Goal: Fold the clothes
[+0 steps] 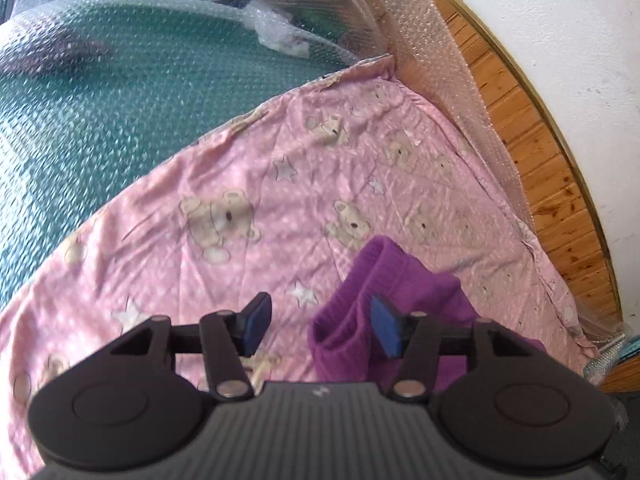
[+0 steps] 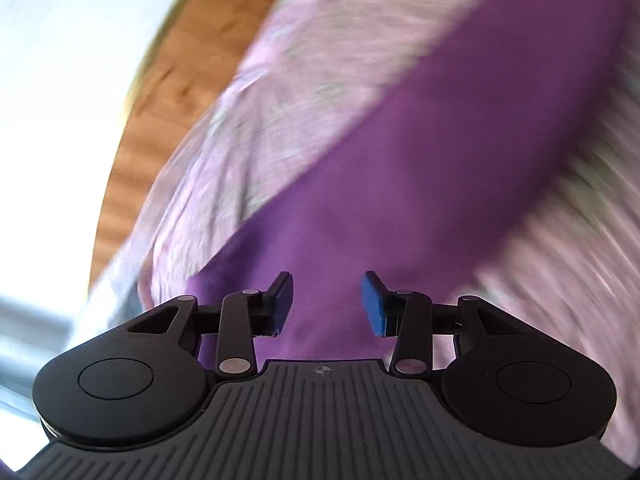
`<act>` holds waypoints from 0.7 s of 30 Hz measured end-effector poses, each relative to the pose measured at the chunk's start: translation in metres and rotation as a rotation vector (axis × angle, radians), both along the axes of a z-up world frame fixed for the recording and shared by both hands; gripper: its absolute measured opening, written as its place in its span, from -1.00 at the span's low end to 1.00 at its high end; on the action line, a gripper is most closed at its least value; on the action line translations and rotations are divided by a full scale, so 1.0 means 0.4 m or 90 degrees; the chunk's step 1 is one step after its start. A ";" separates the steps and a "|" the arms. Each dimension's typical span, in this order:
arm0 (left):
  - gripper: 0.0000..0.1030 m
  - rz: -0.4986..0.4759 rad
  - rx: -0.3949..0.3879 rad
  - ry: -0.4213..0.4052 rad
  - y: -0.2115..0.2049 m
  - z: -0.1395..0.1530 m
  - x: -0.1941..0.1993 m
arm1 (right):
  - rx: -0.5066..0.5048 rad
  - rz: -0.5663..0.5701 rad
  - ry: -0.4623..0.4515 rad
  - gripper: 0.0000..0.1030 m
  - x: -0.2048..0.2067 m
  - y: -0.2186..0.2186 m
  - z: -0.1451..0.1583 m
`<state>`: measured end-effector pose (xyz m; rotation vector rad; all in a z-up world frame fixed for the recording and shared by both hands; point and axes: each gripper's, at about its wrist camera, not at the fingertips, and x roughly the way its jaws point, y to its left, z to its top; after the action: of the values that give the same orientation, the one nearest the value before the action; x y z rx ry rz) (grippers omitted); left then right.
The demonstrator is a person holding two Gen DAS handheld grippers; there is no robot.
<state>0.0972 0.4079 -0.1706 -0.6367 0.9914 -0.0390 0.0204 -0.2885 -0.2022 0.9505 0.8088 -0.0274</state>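
Observation:
A purple knit garment [image 1: 394, 292] lies bunched on a pink sheet with a bear and star print [image 1: 248, 216]. My left gripper [image 1: 320, 326] is open just above the sheet, its right pad against the garment's ribbed edge, its left pad over bare sheet. In the blurred right wrist view the purple garment [image 2: 420, 148] stretches away as a long band across the pink sheet [image 2: 280, 92]. My right gripper [image 2: 326, 306] is open and empty, hovering over the near end of the garment.
A green surface under bubble wrap [image 1: 120, 92] lies left of and beyond the sheet. A wooden rim [image 1: 532, 136] and a white wall [image 1: 560, 28] run along the right side. The wood edge [image 2: 160, 92] also shows in the right wrist view.

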 end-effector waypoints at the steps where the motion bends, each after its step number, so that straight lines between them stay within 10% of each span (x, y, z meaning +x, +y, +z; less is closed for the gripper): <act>1: 0.08 -0.014 0.011 0.008 -0.012 -0.010 0.044 | -0.023 0.049 -0.011 -0.08 0.055 0.025 0.024; 8: 0.18 -0.179 0.086 0.074 -0.188 -0.068 0.248 | -0.274 0.443 -0.097 0.61 0.434 0.255 0.170; 11: 0.01 -0.210 0.108 0.069 -0.230 -0.072 0.271 | -0.295 0.585 -0.067 0.42 0.524 0.338 0.114; 12: -0.36 -0.217 0.114 0.068 -0.239 -0.073 0.275 | -0.282 0.629 -0.049 0.08 0.528 0.353 0.085; 14: -0.46 -0.217 0.121 0.069 -0.243 -0.077 0.274 | -0.258 0.721 -0.011 -0.54 0.508 0.379 0.034; 19: -0.47 -0.206 0.082 0.059 -0.222 -0.065 0.241 | -0.229 0.826 0.039 -0.55 0.457 0.374 -0.022; 21: -0.45 -0.203 0.073 0.064 -0.222 -0.069 0.242 | -0.181 0.809 0.049 -0.14 0.490 0.352 -0.014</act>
<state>0.1941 0.3192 -0.1981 -0.3744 1.1774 -0.2316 0.2162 -0.1475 -0.2076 0.0492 1.3188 0.9004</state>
